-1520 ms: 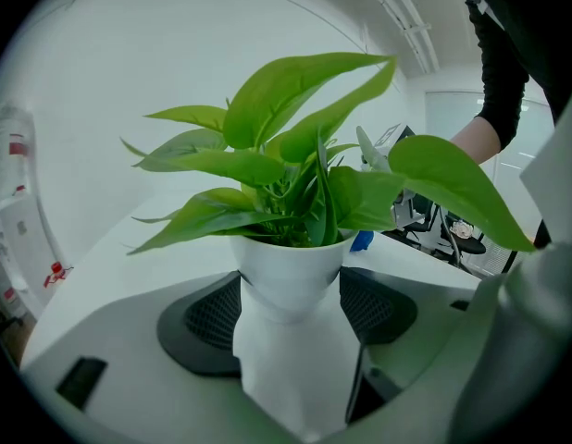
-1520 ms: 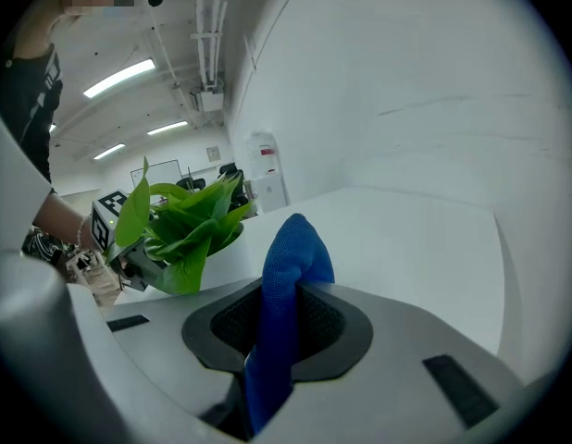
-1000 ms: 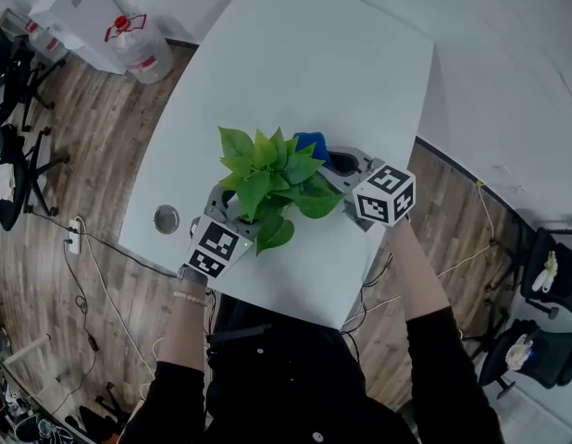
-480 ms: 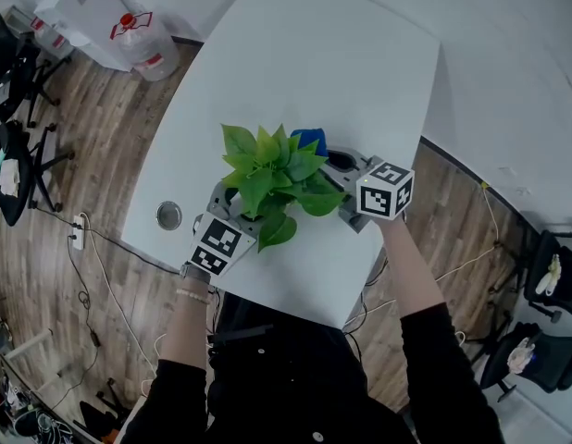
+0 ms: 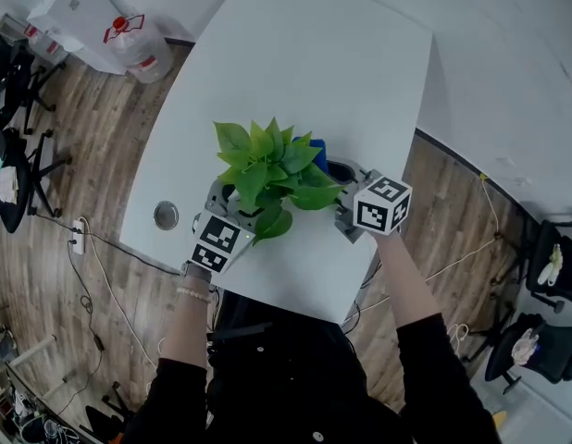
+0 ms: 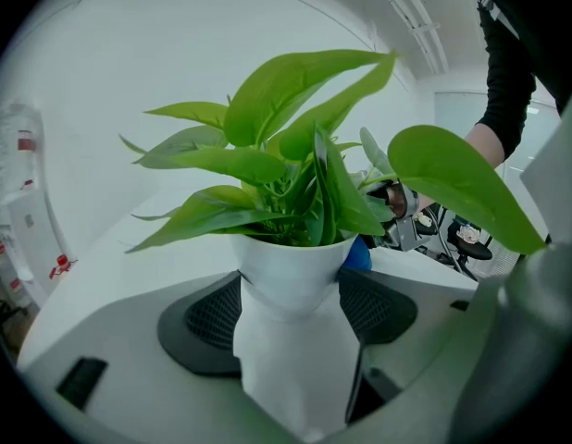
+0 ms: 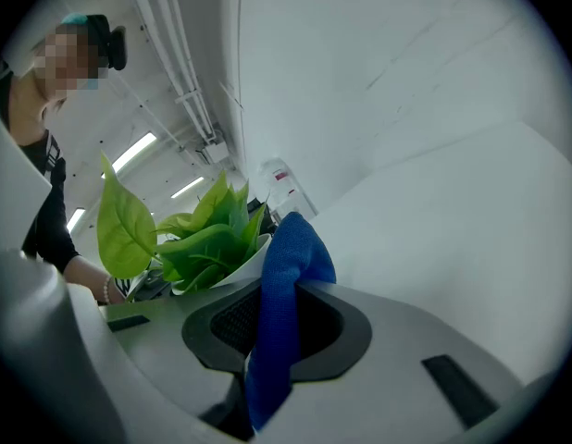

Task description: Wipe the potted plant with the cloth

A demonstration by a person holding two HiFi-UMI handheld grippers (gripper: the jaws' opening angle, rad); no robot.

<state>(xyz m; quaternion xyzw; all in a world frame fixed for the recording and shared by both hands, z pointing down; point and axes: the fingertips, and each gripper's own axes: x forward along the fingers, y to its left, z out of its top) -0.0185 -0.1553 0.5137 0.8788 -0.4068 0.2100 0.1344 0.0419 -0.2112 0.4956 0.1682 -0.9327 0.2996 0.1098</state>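
Note:
A leafy green plant (image 5: 267, 169) in a white pot (image 6: 291, 280) stands near the front edge of the white table (image 5: 304, 54). My left gripper (image 5: 232, 202) is shut on the pot, its jaws pressed against both sides in the left gripper view. My right gripper (image 5: 332, 176) is shut on a blue cloth (image 7: 281, 313), which hangs between its jaws and touches the pot's right side. In the head view only a corner of the blue cloth (image 5: 317, 146) shows behind the leaves. The plant (image 7: 198, 239) fills the left of the right gripper view.
A round grommet (image 5: 166, 215) sits in the table at the left. A water bottle (image 5: 133, 40) and a box stand on the wooden floor at the far left. Office chairs (image 5: 545, 276) are at the right and left edges.
Both grippers, the pot and the cloth have shifted slightly toward the near edge of the table. The cloth is now more hidden behind the leaves.

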